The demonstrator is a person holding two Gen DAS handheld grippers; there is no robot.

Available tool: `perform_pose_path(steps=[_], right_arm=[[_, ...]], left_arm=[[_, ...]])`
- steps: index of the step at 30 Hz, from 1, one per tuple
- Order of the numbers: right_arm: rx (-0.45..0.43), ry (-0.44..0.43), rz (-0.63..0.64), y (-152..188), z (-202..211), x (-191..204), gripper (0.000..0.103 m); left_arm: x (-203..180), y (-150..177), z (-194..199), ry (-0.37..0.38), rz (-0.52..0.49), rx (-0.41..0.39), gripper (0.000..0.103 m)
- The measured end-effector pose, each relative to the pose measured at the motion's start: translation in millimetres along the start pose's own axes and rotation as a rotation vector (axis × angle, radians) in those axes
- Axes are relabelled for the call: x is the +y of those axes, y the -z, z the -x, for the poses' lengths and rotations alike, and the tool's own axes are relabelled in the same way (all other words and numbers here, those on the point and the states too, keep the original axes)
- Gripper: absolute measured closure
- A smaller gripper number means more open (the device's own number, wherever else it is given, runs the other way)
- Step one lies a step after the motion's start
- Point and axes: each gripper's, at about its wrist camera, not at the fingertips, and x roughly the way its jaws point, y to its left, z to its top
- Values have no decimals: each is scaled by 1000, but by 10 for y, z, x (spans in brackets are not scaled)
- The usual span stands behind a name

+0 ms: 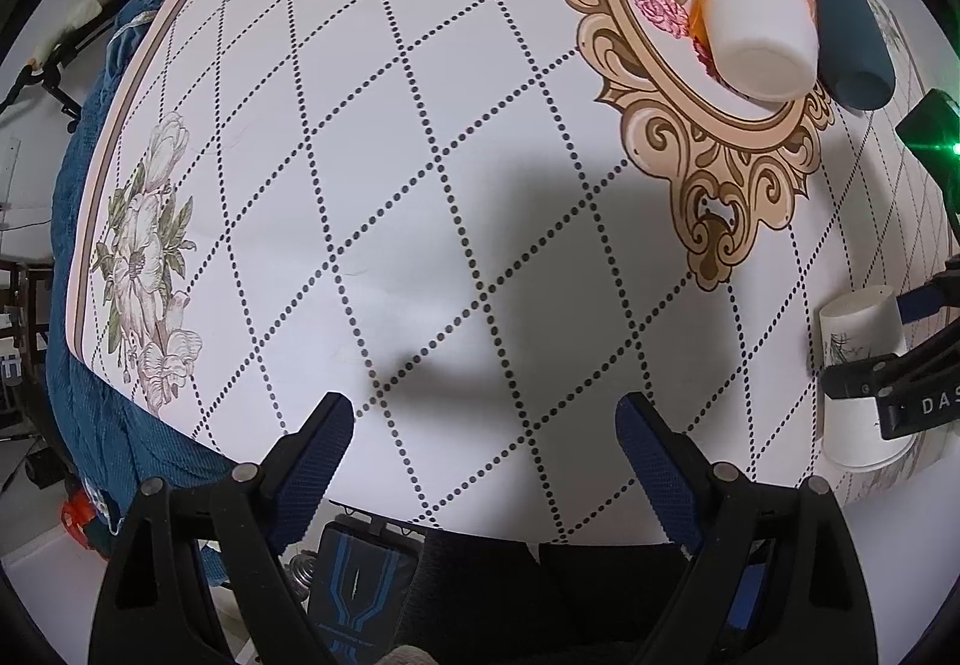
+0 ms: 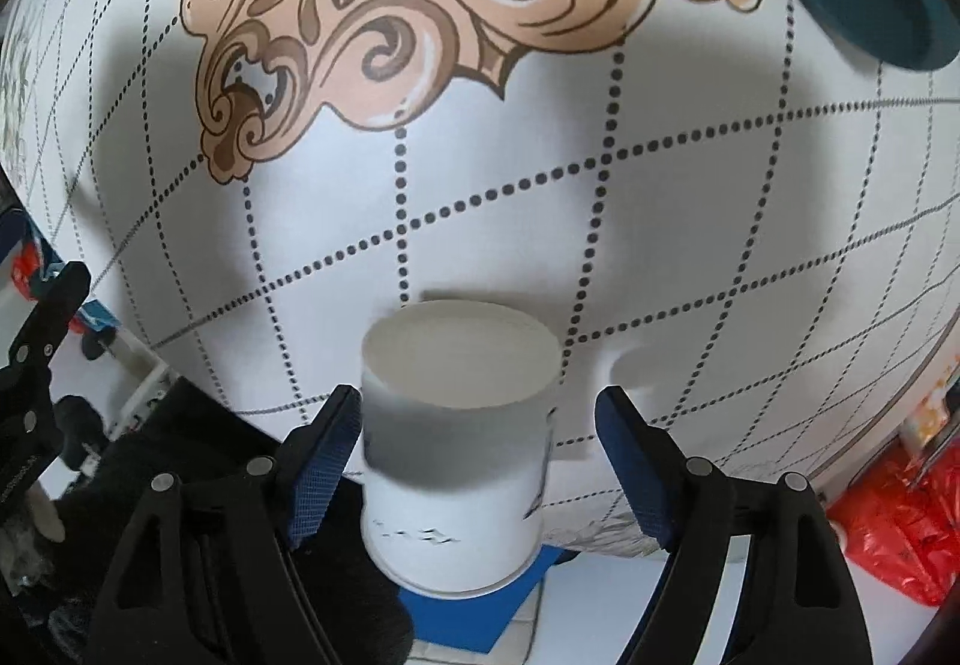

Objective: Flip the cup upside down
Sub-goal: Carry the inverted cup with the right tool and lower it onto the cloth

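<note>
Cup (image 2: 456, 437) blurred, between spread right tool (image 2: 477, 416) fingers, grip unclear | left tool (image 1: 486, 425) wide, empty

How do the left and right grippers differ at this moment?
The left gripper has only tablecloth between its fingers; the right gripper has the paper cup between its own. The left gripper touches nothing; one finger of the right gripper seems to rest against the cup, while the other stands apart from it. Both are open, and both are black with blue pads.
</note>
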Motion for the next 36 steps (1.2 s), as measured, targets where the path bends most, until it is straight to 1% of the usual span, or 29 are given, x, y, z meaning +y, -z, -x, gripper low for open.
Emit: perform_pose_path(steps=[1, 2, 4, 6, 7, 8, 10, 12, 15, 17, 19, 22, 25, 26, 27, 30, 34, 36], right_arm=[[-8, 9, 2, -7, -4, -1, 21], [-13, 16, 7, -42, 26, 89, 21], [-42, 32, 14, -38, 56, 137, 25], [-64, 38, 11, -3, 45, 155, 41], [-72, 35, 7, -14, 31, 206, 41], [-83, 32, 3, -11, 34, 210, 41], [-118, 28, -14, -31, 55, 199, 41], [-163, 14, -36, 20, 105, 148, 41], [-277, -21, -82, 147, 268, 57, 41], [-355, -29, -110, 247, 352, 57, 41], [-457, -45, -145, 359, 483, 8, 41], [-613, -45, -197, 502, 625, -64, 41], [-760, -39, -238, 646, 662, -43, 41], [-794, -37, -247, 678, 667, -19, 41], [-841, -37, -259, 721, 740, -81, 41], [-934, -39, -266, 788, 658, -10, 41], [-1009, -53, -271, 862, 487, 69, 41], [-1033, -55, -263, 898, 432, 69, 41]], left_arm=[[-28, 2, -5, 2, -1, 3, 13], [-43, 3, -6, 5, -1, 5, 13], [-87, 4, -25, 8, -3, 12, 13], [-118, -7, -41, 3, -7, 16, 12], [-143, -12, -51, 1, -10, 19, 6], [-160, -18, -54, 2, -11, 19, 2], [-202, -29, -48, 0, -16, 13, 1], [-245, -49, -37, 2, -18, 8, 1], [-288, -69, -23, 16, -17, 11, 1], [-306, -99, 2, 21, -16, 10, 1], [-321, -121, 23, 26, -15, 11, 1], [-300, -166, 66, 29, -14, 8, 1], [-310, -207, 118, 24, -17, 9, 1], [-324, -218, 139, 21, -20, 9, 1], [-344, -242, 165, 17, -23, 8, 1], [-379, -238, 170, 9, -28, 10, 1], [-456, -229, 159, -1, -34, 12, 1], [-475, -206, 137, -6, -38, 11, 1]])
